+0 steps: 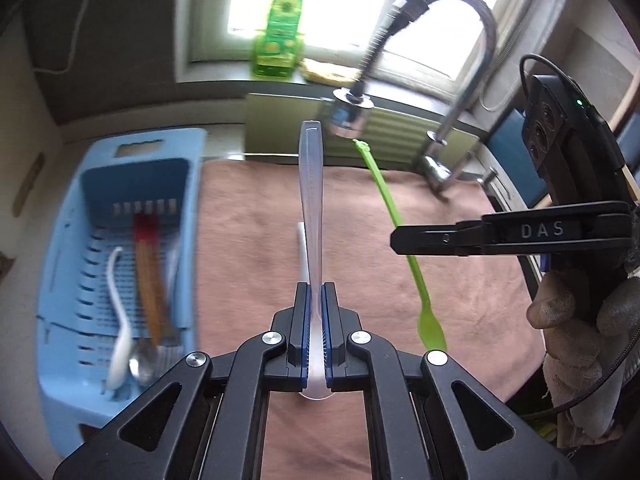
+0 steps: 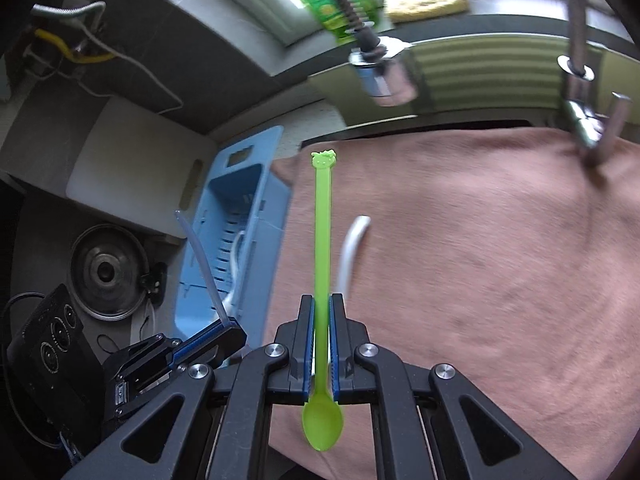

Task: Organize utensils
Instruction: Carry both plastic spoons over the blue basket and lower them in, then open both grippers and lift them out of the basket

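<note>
The left gripper was clenched on a clear plastic spoon, its pads pressed against the neck just above the bowl, the handle standing straight out ahead of the fingers. To its left lay a blue slotted basket, holding a white spoon, a wooden-handled utensil with a red end and some metal cutlery too blurred to sort out. The right gripper was clamped on a green plastic spoon, bowl toward the camera and the figured handle tip pointing forward. Below both grippers spread a pinkish-brown towel, and a white utensil lay on it just ahead and right of the right gripper's fingers. A chrome faucet arched beyond the towel's far edge.
</note>
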Demonstrator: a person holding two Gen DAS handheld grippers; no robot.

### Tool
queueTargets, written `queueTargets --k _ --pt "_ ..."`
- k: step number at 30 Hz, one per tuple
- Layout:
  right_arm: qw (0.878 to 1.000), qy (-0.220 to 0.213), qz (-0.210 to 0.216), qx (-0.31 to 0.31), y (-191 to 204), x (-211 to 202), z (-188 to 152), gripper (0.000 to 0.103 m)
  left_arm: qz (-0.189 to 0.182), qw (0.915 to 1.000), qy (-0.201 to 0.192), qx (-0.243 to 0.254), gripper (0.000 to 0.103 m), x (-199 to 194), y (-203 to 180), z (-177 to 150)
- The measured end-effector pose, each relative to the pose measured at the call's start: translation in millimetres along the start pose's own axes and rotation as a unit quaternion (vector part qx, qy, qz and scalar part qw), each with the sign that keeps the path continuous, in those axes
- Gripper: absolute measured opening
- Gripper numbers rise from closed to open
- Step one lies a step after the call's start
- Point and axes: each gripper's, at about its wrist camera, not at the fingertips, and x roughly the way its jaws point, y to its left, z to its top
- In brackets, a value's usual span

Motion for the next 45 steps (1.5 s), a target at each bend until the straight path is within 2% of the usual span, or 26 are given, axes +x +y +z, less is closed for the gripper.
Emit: queueTargets --k 7,13,17,23,29,33,36,40,45 --pt "0.999 0.017 0.025 -0.032 62 38 13 0.006 0.036 0.9986 -0.008 -0.038 0.004 -16 65 3" --pt "0.998 0.036 0.034 -0.034 99 77 24 0.006 0.059 0.9959 0.011 -0.067 0.004 -12 112 1" --pt "0.998 0.050 0.030 -0.035 112 103 28 0.006 0.059 0.9949 0.033 -0.075 0.004 -4 135 -2" --pt "0.997 0.073 0.009 -0.037 120 141 29 0.006 0.066 0.9939 0.061 -0.065 0.004 9 147 -5" --pt "0.996 0.083 -0.008 -0.039 116 158 31 0.007 0.065 0.9936 0.071 -0.059 0.004 19 151 -6" --pt "0.996 0.083 -0.015 -0.041 116 160 31 0.008 0.064 0.9936 0.075 -0.055 0.005 23 152 -6" --pt "0.996 0.082 -0.020 -0.042 117 160 31 0.008 0.065 0.9934 0.076 -0.055 0.012 23 152 -5" --pt "0.996 0.074 -0.013 -0.043 117 153 31 0.014 0.068 0.9934 0.071 -0.060 0.016 20 153 -6" --pt "0.997 0.062 -0.006 -0.046 120 140 31 0.018 0.074 0.9936 0.065 -0.055 0.017 14 148 -6"
